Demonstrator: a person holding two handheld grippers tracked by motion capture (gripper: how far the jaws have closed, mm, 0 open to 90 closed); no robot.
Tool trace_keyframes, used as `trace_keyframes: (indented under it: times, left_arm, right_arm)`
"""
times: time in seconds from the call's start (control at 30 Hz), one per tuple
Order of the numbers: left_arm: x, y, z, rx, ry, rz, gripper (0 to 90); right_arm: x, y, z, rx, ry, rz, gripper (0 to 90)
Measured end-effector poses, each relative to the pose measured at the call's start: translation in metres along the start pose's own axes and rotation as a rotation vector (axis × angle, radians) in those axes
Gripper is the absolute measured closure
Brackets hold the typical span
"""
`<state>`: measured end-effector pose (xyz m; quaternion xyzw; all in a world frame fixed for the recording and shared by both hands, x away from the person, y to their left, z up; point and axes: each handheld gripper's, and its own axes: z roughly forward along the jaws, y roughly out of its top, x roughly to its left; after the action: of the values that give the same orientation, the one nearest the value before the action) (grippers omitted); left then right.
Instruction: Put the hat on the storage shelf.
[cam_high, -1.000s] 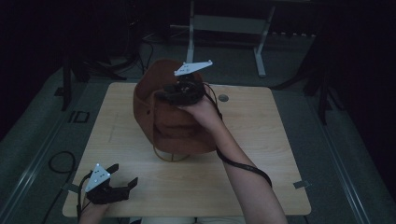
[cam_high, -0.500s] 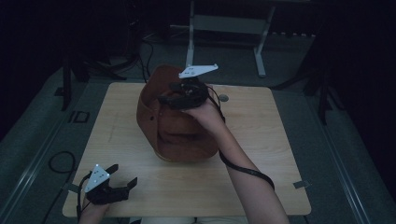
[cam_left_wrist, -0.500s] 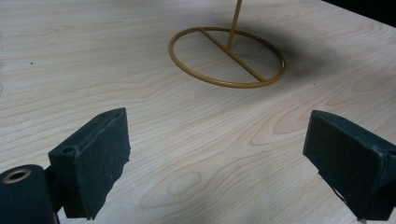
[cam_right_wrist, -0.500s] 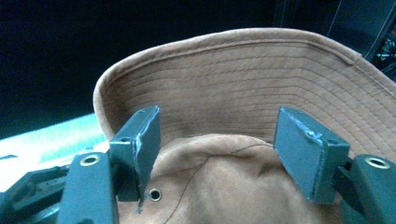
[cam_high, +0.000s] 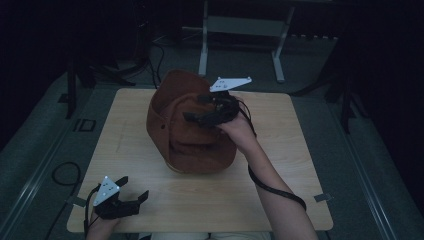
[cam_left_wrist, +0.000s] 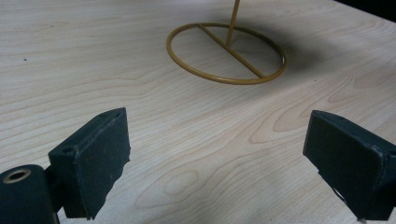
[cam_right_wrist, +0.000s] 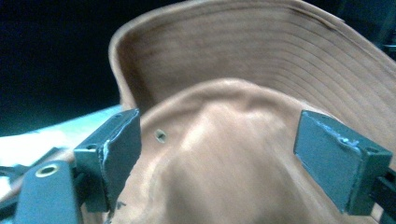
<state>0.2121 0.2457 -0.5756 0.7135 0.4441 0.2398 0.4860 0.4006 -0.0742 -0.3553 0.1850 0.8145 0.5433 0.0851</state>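
The brown hat (cam_high: 192, 132) sits on a gold wire stand (cam_left_wrist: 226, 53) at the middle of the table (cam_high: 300, 150). The right gripper (cam_high: 200, 107) hovers over its crown, jaws just spread wide and released, nothing pinched. The left gripper (cam_high: 131, 187) rests unclenched and empty at the table's near corner, well apart; the right hand is nearer.

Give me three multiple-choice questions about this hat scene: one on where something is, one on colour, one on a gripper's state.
1. Where is the left gripper?
A. near corner of the table
B. on the hat
C. on the floor

2. What colour is the hat?
A. blue
B. brown
C. white

3. How are the right gripper's jaws?
A. clamped on the brim
B. shut, empty
C. apart, pads off the hat

Answers: 1 A, it rests by the table's near left corner. 2 B, brown fabric. 3 C, the right gripper view shows both pads clear of the crown.
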Motion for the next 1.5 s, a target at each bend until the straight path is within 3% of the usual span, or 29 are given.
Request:
trace_keyframes:
  times: [0.17, 0.37, 0.5, 0.9, 1.3, 1.5]
  left_arm:
    - [0.001, -0.001, 0.000, 0.003, 0.020, -0.001, 8.0]
    - [0.006, -0.001, -0.001, -0.013, 0.049, -0.032, 8.0]
    - [0.007, -0.002, -0.003, -0.015, 0.058, -0.037, 8.0]
    - [0.006, -0.002, -0.001, -0.008, 0.045, -0.027, 8.0]
    - [0.004, -0.002, -0.001, -0.006, 0.047, -0.026, 8.0]
    - [0.004, -0.002, 0.000, -0.003, 0.046, -0.025, 8.0]
  right_arm:
    - [-0.006, -0.013, -0.009, 0.006, -0.023, 0.023, 15.4]
    - [-0.015, -0.031, -0.020, 0.046, -0.050, 0.012, 15.4]
    - [-0.019, -0.044, -0.030, 0.038, -0.052, 0.031, 15.4]
    - [-0.022, -0.087, -0.061, 0.022, -0.083, 0.052, 16.6]
    - [-0.034, -0.154, -0.089, 0.031, -0.146, 0.122, 16.6]
    - [-0.038, -0.188, -0.097, 0.063, -0.169, 0.161, 16.6]
